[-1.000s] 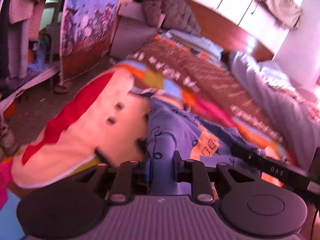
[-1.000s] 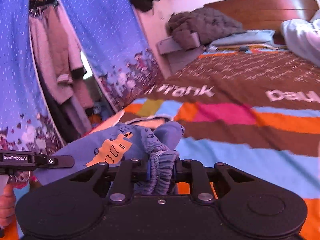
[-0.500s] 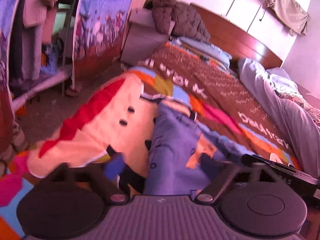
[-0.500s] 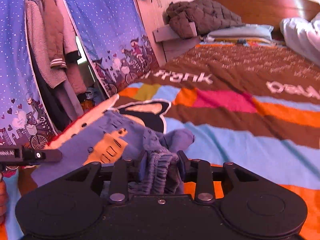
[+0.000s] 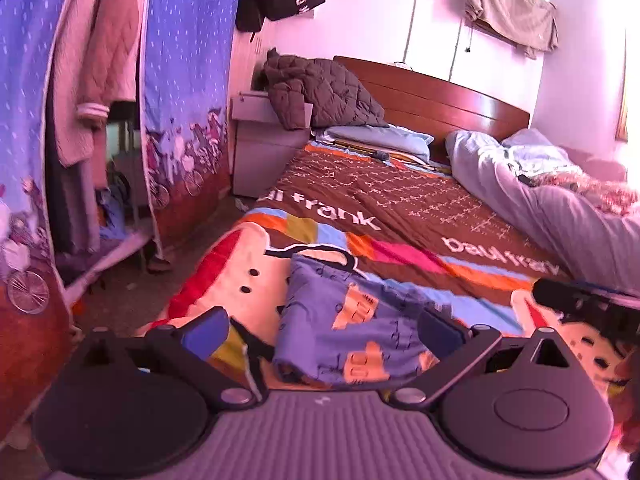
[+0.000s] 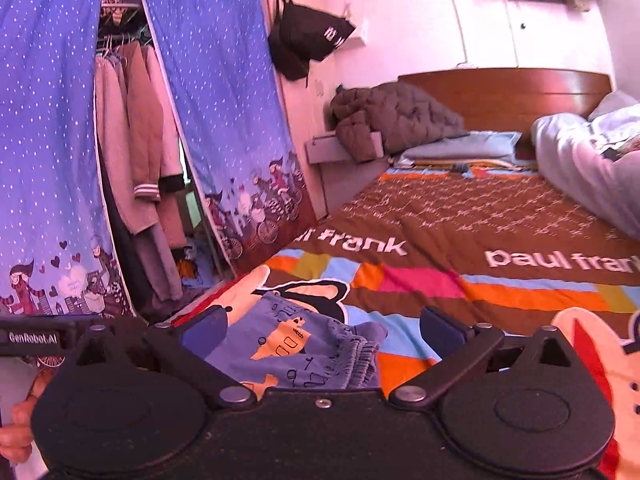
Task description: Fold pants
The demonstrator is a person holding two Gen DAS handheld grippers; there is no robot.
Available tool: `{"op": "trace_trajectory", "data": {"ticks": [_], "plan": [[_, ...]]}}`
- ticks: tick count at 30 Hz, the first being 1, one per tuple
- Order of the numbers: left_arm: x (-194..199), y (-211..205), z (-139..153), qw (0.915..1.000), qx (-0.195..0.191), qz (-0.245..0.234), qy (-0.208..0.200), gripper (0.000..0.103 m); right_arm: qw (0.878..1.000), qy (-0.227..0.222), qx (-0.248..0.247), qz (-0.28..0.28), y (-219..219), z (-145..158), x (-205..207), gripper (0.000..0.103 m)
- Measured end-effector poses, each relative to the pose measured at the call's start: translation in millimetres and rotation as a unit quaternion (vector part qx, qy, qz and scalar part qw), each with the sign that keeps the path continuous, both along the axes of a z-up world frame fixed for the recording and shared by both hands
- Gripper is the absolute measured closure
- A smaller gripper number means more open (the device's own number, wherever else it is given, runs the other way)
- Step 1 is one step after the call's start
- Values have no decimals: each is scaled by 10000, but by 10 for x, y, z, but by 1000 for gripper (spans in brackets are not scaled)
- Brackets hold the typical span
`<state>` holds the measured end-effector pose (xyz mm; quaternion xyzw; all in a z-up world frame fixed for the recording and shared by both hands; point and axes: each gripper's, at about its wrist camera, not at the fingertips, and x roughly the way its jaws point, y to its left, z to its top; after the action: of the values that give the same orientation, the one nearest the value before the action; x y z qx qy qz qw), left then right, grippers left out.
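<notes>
The blue pants (image 5: 344, 316) with orange cartoon prints lie folded in a small bundle on the colourful bedspread (image 5: 400, 208), near its front corner. My left gripper (image 5: 322, 328) hovers above and behind them. Its jaws are opening wide, and the fingers (image 5: 204, 330) touch no cloth. In the right wrist view the pants (image 6: 280, 344) show their gathered waistband (image 6: 358, 360) toward me. My right gripper (image 6: 322, 328) is likewise opening above them, its pads off the fabric. Each view shows the tip of the other gripper, the right gripper (image 5: 580, 304) and the left gripper (image 6: 34, 336).
A brown quilted jacket (image 5: 320, 92) is heaped on a grey nightstand (image 5: 260, 152) beside the wooden headboard (image 5: 440, 100). A grey duvet (image 5: 540, 200) covers the bed's right side. Blue wardrobe curtains (image 6: 224, 100) and hanging clothes (image 6: 136, 152) stand left of the bed. A person's hand (image 6: 16, 428) shows at the lower left.
Both grippers were shut on the pants a second ago. They have let go, spread their jaws wide, and drawn back and upward. The pants now rest on the bedspread.
</notes>
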<state>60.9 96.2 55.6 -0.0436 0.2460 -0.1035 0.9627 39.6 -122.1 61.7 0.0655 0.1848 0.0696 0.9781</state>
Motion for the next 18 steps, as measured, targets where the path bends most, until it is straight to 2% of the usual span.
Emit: {"op": "trace_trajectory", "data": {"ticks": [8,18], "plan": [[-455,-32,-120,9979,555,168,-284,0,9995,245,-5,-190,121,-200,-545,1],[-570,50,-185,9982,538,161,-208,0,9990,398,-81,-191,228,-340,-704,1]]}}
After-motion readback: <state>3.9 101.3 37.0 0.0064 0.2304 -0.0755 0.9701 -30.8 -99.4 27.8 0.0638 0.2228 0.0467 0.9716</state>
